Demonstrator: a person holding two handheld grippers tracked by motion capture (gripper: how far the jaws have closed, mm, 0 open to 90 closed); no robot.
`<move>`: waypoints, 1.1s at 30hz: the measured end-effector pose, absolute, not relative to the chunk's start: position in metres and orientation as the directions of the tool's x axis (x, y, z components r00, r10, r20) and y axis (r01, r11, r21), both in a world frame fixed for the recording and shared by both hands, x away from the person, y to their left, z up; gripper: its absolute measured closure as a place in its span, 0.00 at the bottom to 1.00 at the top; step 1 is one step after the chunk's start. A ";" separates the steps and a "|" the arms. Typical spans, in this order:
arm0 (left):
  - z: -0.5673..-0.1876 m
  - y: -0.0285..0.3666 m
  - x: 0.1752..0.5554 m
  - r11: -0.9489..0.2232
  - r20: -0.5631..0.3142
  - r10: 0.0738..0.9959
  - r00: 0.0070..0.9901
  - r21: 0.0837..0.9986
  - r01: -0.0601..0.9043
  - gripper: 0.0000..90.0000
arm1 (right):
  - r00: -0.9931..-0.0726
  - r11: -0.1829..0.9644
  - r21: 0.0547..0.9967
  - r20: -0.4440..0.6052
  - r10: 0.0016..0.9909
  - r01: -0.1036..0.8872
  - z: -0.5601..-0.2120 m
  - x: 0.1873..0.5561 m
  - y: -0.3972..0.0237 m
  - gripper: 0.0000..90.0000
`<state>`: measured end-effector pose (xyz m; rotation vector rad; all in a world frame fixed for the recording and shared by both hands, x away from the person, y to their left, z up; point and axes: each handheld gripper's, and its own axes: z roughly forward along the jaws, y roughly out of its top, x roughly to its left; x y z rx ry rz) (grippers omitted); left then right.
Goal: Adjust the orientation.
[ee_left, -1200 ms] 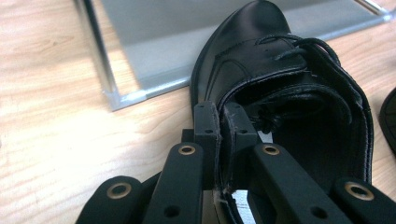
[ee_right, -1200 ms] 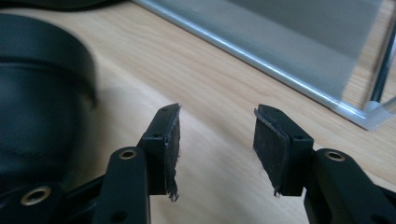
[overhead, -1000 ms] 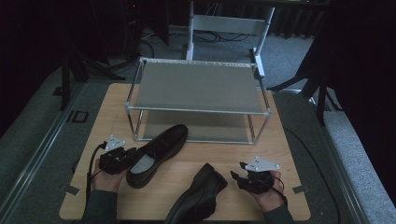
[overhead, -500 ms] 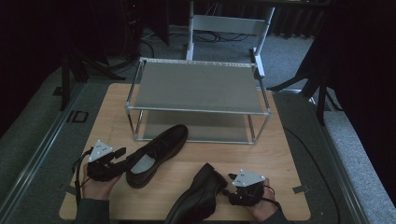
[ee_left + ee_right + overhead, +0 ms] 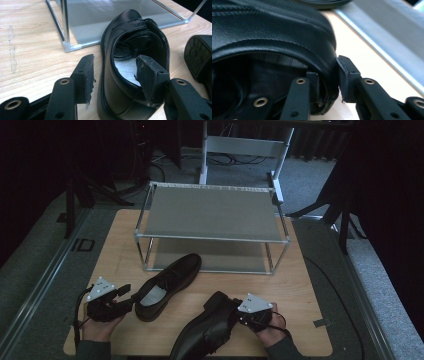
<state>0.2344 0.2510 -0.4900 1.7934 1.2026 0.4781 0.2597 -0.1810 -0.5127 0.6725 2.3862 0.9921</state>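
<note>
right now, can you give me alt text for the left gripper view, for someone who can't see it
The left gripper is open, its two black jaws straddling the heel wall of an upright black leather shoe on a light wooden table, one jaw outside and one inside the opening. Behind stands a metal-framed shoe rack, and a second shoe's sole shows at right.

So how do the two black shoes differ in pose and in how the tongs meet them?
The left shoe stands upright on its sole, toe towards the rack; the right shoe lies tipped on its side. The left tongs straddle the left shoe's heel wall, open; the right tongs are clamped on the right shoe's rim. Both are black leather.
</note>
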 end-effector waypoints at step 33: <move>-0.520 0.277 0.249 -0.187 -0.085 0.910 0.405 0.788 0.586 0.58 | -0.295 0.338 0.660 -0.180 0.938 0.671 -0.468 0.327 -0.282 0.80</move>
